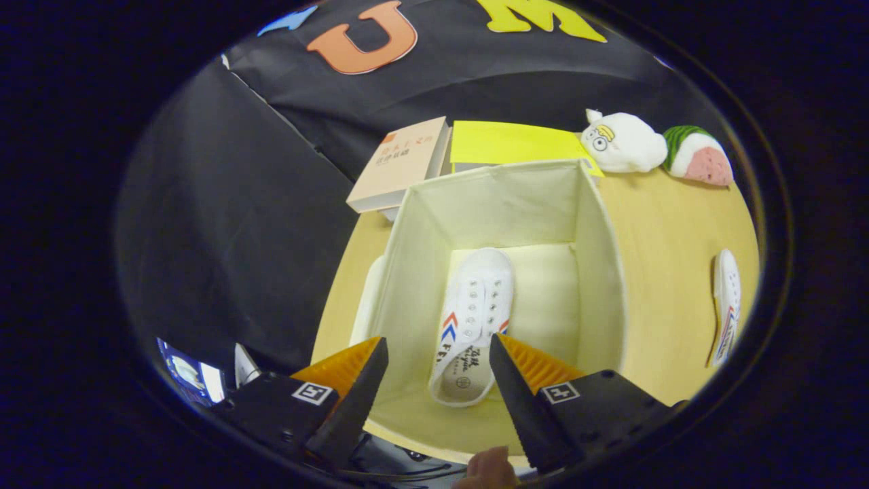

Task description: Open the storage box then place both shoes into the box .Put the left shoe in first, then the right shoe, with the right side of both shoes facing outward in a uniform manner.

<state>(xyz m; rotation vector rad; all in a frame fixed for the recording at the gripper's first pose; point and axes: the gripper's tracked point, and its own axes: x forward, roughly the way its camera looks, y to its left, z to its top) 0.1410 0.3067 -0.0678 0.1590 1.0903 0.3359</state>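
My gripper (438,367) is hanging open, empty, above the first shoe (472,319) in the box (604,272); next I'm fetching the second shoe (726,305), off right.

The cream fabric storage box (597,231) stands open on the table. One white lace-up shoe (472,319) lies inside it; the other shoe (726,302) lies on its side outside, well apart.
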